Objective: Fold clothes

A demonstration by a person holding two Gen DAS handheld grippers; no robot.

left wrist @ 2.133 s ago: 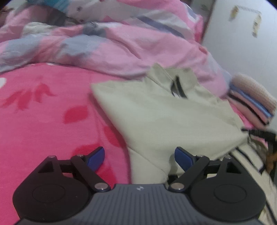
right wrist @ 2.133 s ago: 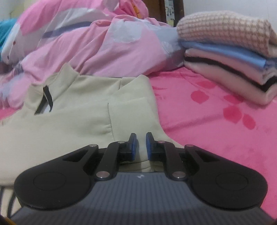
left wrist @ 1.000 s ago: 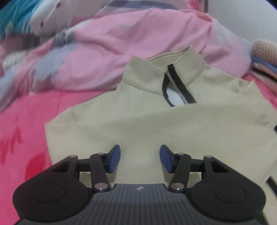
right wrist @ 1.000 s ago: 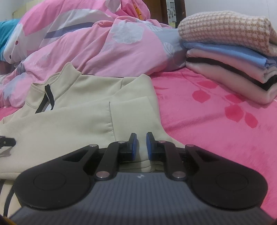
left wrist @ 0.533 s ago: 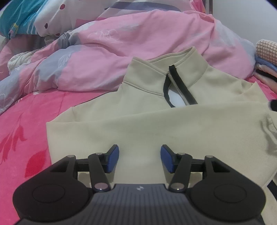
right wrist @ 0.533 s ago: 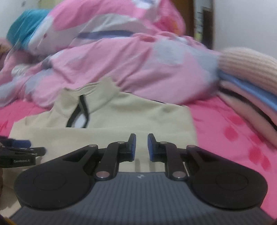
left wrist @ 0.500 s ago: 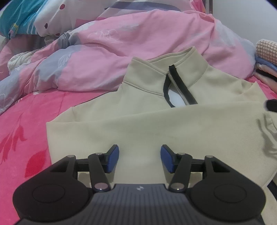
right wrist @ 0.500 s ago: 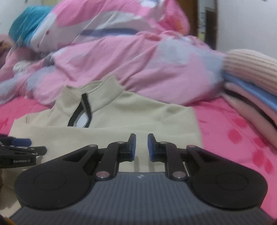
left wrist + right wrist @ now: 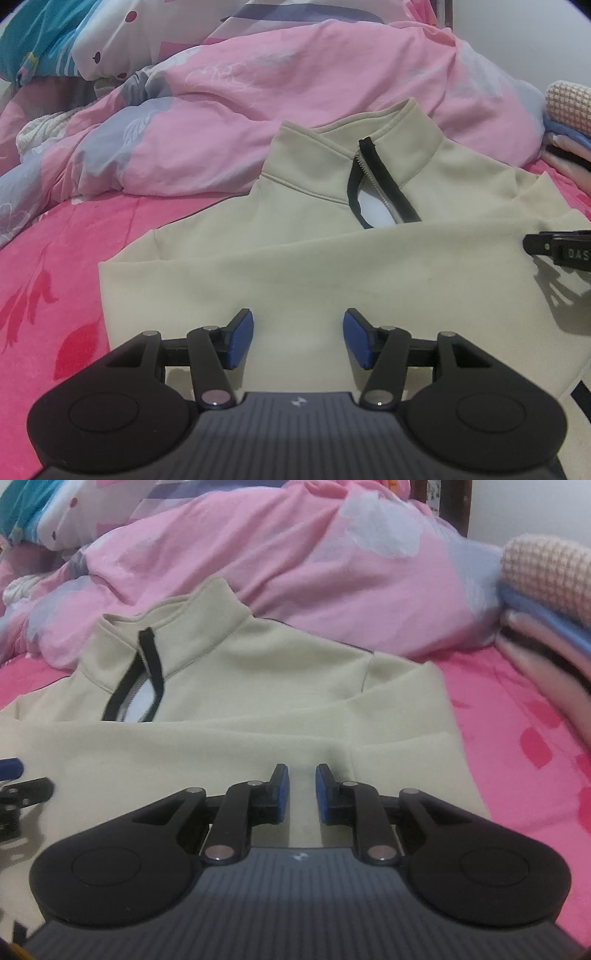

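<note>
— Pink bed (image 9: pixel 44 280) with darker leaf prints fills the foreground, right?
— Yes, and a rumpled pink quilt (image 9: pixel 258 92) is heaped along its far side.
— Where is the garment?
— The beige pullover (image 9: pixel 295 266) lies flat on the bed, its zip collar (image 9: pixel 369 147) propped against the quilt and a sleeve folded across the chest.
— Anything beside it?
— A stack of folded clothes (image 9: pixel 546 602), blurred, sits near its right shoulder.
— And the tongs?
— The left tongs (image 9: pixel 298 339) hover over the lower hem, blue pads wide apart, gripping nothing. The right tongs (image 9: pixel 300 794) sit above the folded sleeve, pads close with a narrow gap; probably no cloth pinched, released.
</note>
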